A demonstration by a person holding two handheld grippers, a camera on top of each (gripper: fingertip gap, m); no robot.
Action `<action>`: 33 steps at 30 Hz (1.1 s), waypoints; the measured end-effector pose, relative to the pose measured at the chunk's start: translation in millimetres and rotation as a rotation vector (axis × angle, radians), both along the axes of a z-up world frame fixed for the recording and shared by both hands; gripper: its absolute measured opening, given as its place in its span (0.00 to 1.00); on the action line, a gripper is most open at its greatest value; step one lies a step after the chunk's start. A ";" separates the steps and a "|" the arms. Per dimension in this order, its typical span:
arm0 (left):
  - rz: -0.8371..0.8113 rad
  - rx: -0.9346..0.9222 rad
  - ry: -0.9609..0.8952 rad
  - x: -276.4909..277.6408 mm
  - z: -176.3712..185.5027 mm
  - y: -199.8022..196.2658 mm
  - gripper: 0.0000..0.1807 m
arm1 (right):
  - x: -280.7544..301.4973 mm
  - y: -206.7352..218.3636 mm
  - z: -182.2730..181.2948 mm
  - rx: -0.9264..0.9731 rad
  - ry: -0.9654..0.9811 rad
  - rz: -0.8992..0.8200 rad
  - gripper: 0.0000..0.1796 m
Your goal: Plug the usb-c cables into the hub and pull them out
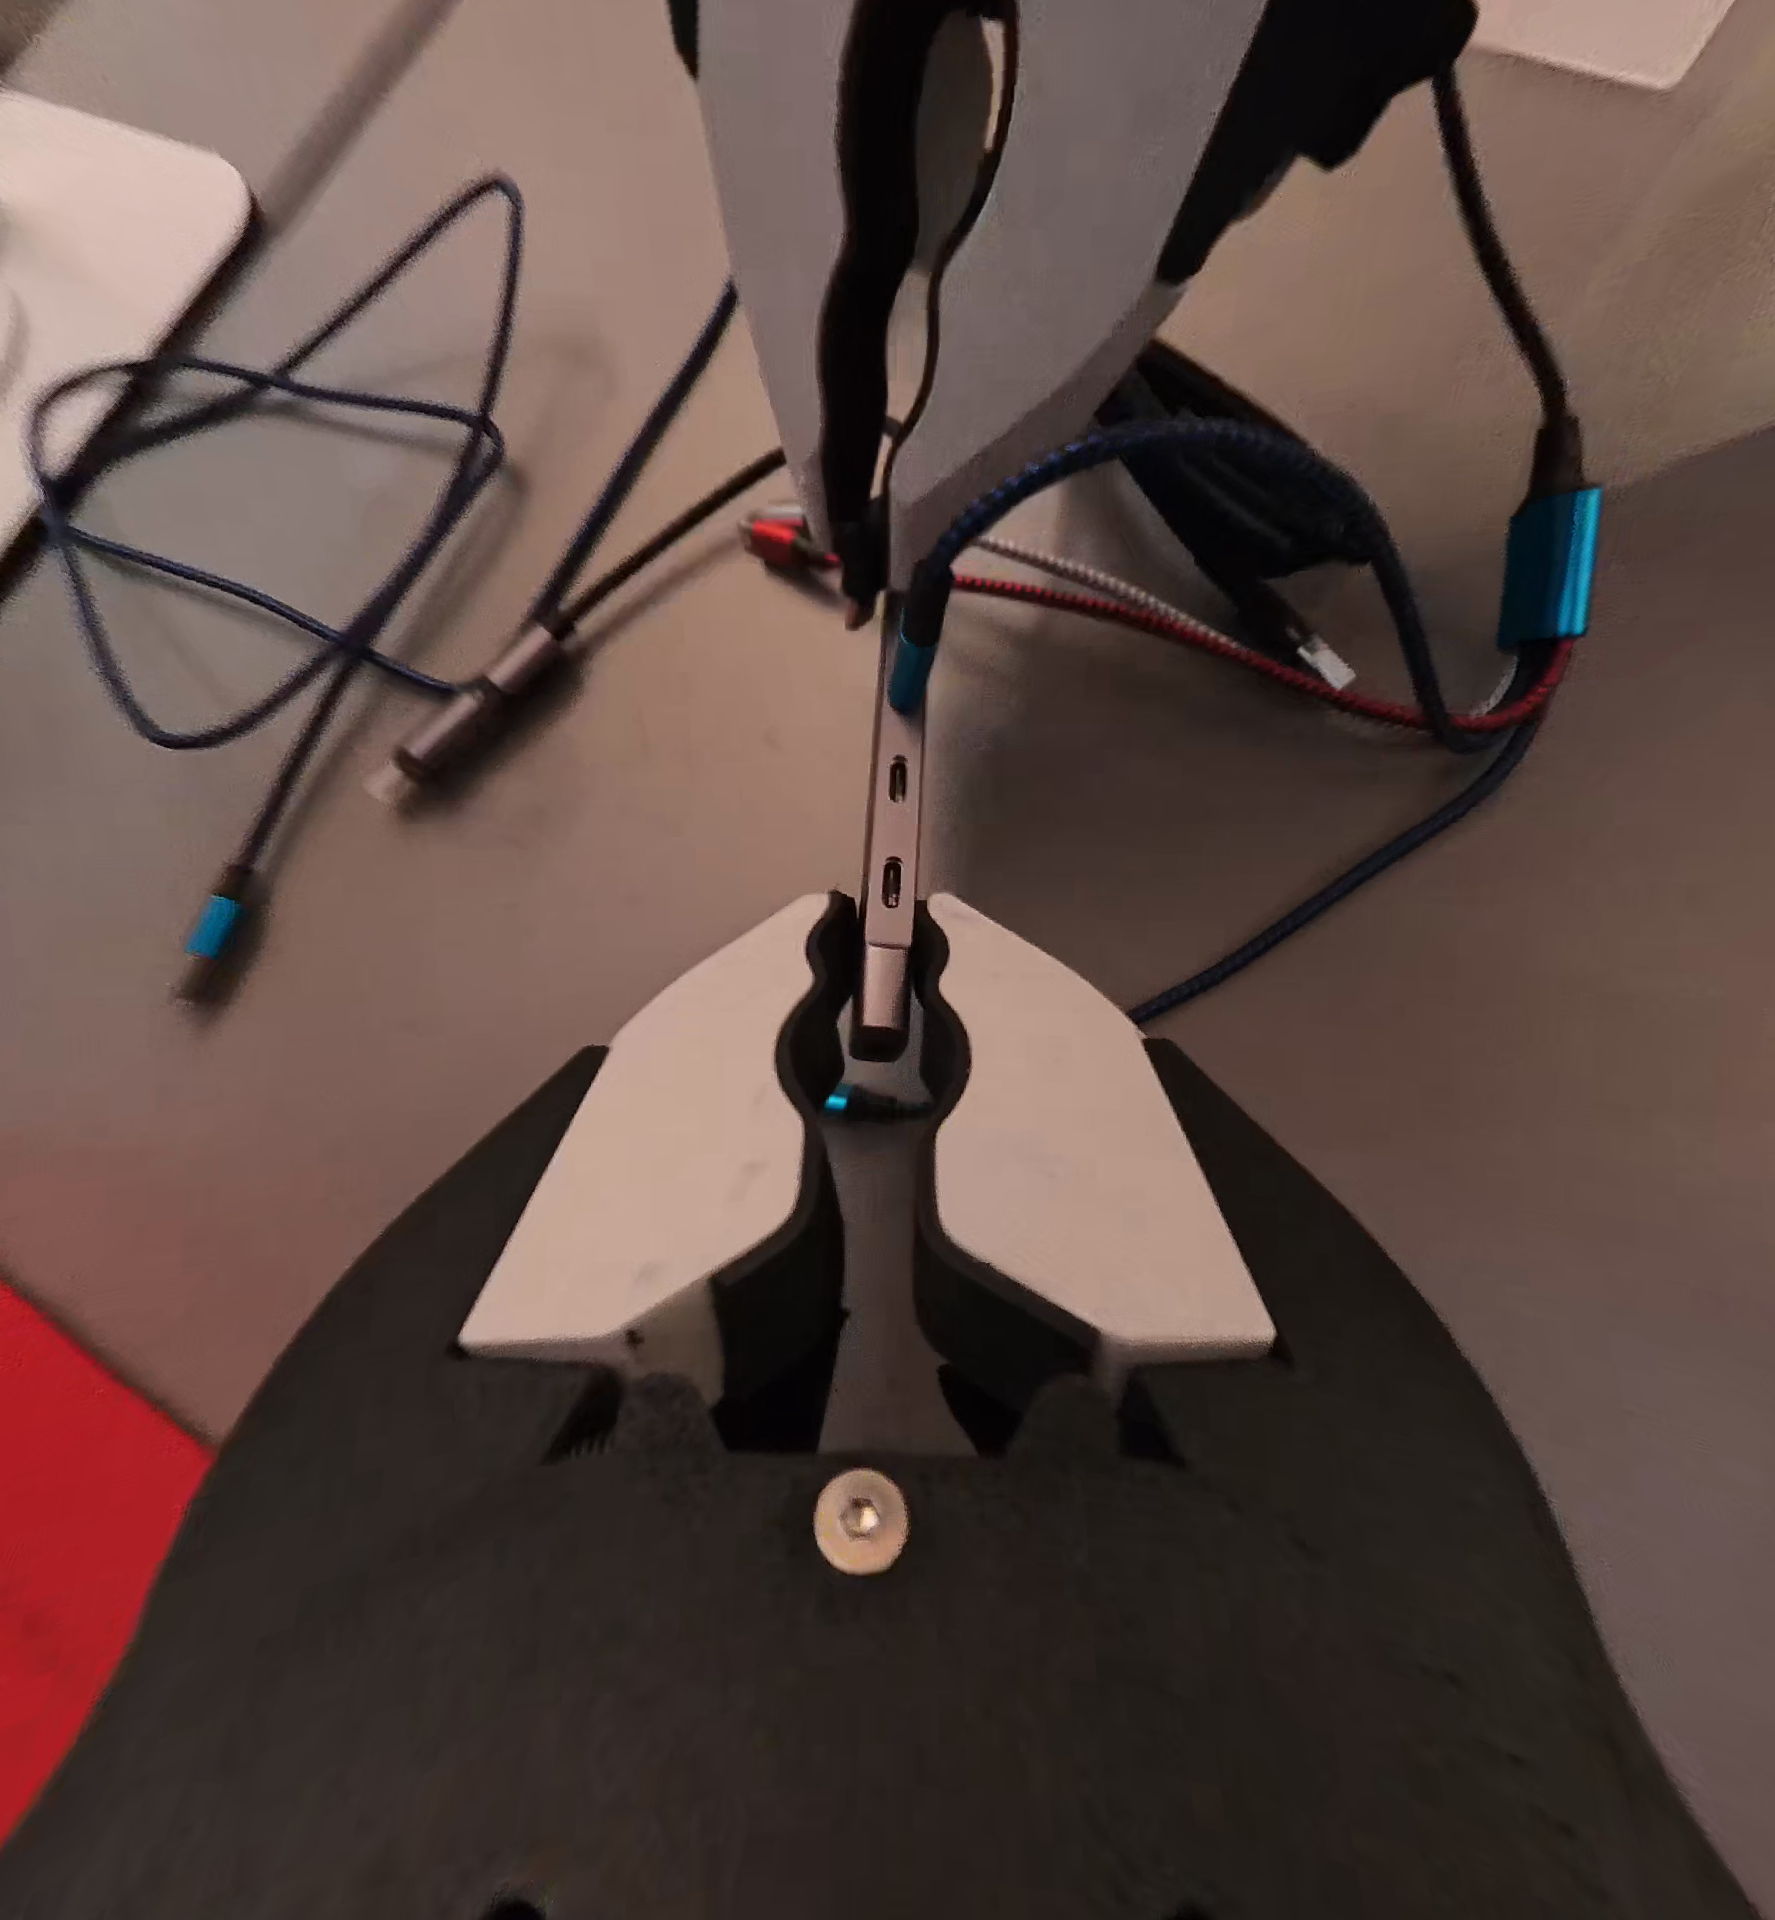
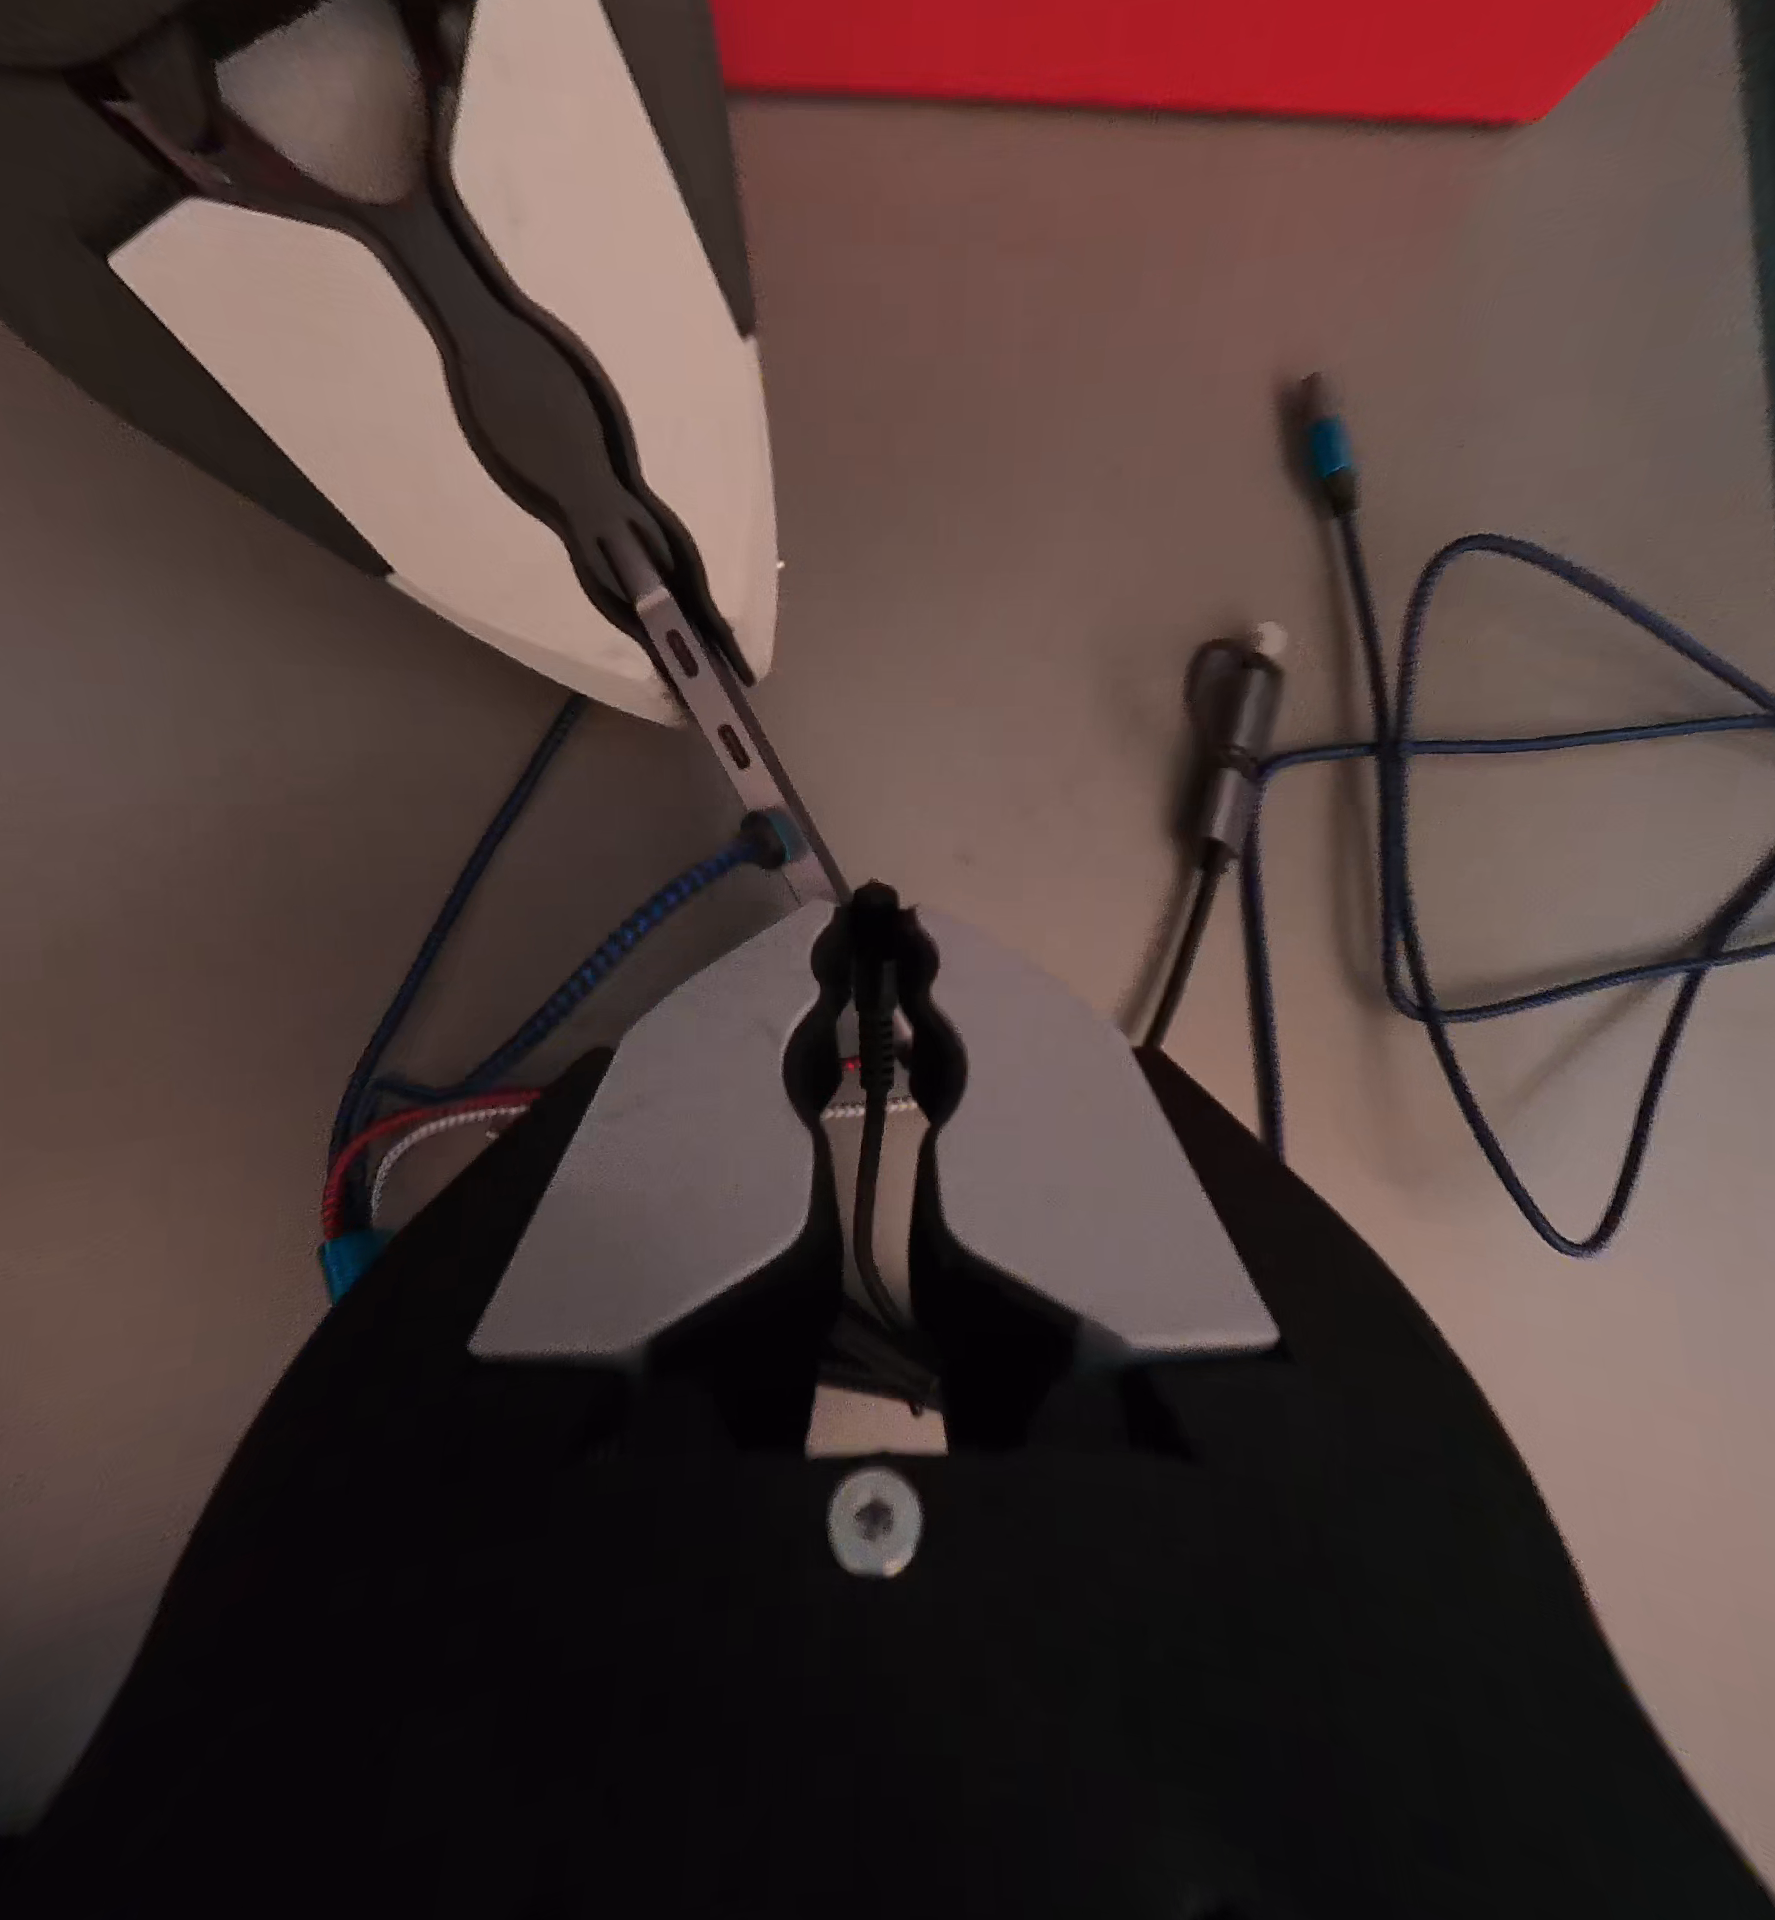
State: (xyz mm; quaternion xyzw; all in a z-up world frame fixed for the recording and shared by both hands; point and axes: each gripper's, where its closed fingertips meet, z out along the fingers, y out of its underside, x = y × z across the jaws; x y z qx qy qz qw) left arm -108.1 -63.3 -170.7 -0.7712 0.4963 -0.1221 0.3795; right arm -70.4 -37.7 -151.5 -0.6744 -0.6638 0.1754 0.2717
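A slim grey hub (image 1: 895,821) is held above the grey table (image 1: 1278,1143). My left gripper (image 1: 883,914) is shut on its near end. A blue-sleeved usb-c plug (image 1: 909,665) on a blue braided cable (image 1: 1122,452) sits in the hub's far port; two nearer ports are empty. My right gripper (image 2: 875,914) is shut on a black cable (image 2: 875,997) right at the hub's far end (image 2: 821,862). In the right wrist view the left gripper (image 2: 696,665) holds the hub (image 2: 748,748), with the blue plug (image 2: 763,836) on its side.
A loose dark blue cable with a blue plug (image 1: 213,930) and a grey plug (image 1: 488,707) lie on the table to the left. Red and white braided leads (image 1: 1070,603) join a blue sleeve (image 1: 1548,571) on the right. A red mat (image 1: 31,1507) lies near left. The gap from one gripper's tips to the other's is roughly 6 centimetres.
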 end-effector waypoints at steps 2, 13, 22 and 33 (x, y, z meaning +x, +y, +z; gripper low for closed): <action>0.010 0.052 -0.005 -2.6 13.4 2.8 0.05 | 4.4 4.0 13.1 0.010 0.049 -0.016 0.05; 0.065 0.149 0.046 -27.8 76.7 21.5 0.05 | 28.0 6.9 100.8 0.226 0.229 -0.077 0.05; 0.097 0.317 0.164 -62.0 162.8 47.0 0.05 | 72.7 14.3 156.8 0.335 0.435 -0.150 0.05; -0.219 0.334 0.049 -47.8 166.7 19.7 0.05 | 72.0 38.9 158.2 0.284 0.609 -0.220 0.04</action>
